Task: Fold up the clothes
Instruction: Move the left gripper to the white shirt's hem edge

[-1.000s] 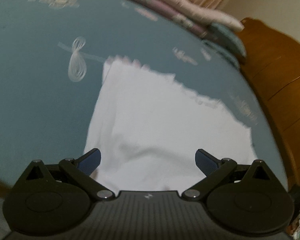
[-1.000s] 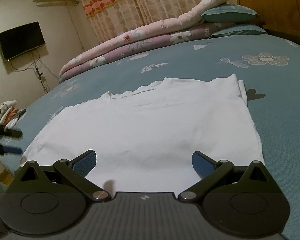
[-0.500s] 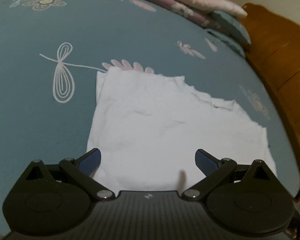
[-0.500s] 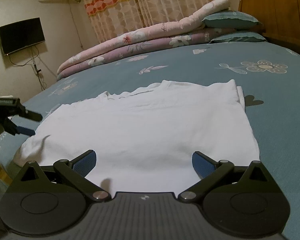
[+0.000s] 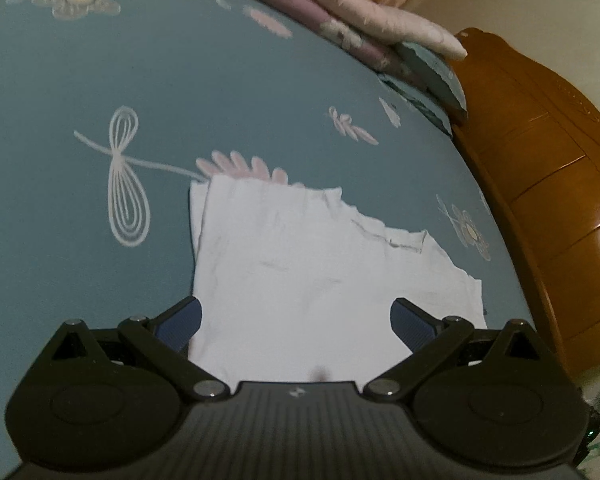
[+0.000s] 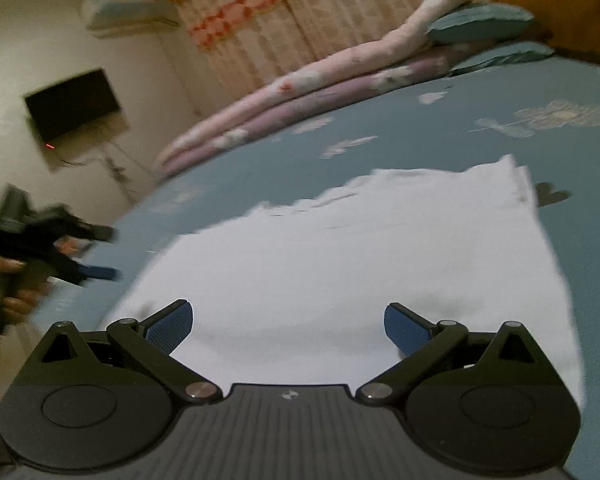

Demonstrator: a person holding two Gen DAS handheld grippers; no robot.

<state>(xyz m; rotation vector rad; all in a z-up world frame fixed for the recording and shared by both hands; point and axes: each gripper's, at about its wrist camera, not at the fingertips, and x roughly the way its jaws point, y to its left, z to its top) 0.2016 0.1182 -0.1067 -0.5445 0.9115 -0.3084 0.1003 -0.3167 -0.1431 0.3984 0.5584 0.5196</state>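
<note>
blue-padded fingers of the left gripper (image 5: 296,320) stood spread wide over the near edge of the white shirt (image 5: 312,272), gripping nothing. the right gripper (image 6: 288,322) was spread the same, empty. the shirt lay flat on the blue floral bedsheet (image 5: 100,60), well apart from the wooden headboard (image 5: 548,184).

White garment (image 6: 360,264) flat on blue bedspread (image 6: 500,92), right tongs (image 6: 288,322) spread wide above it
</note>
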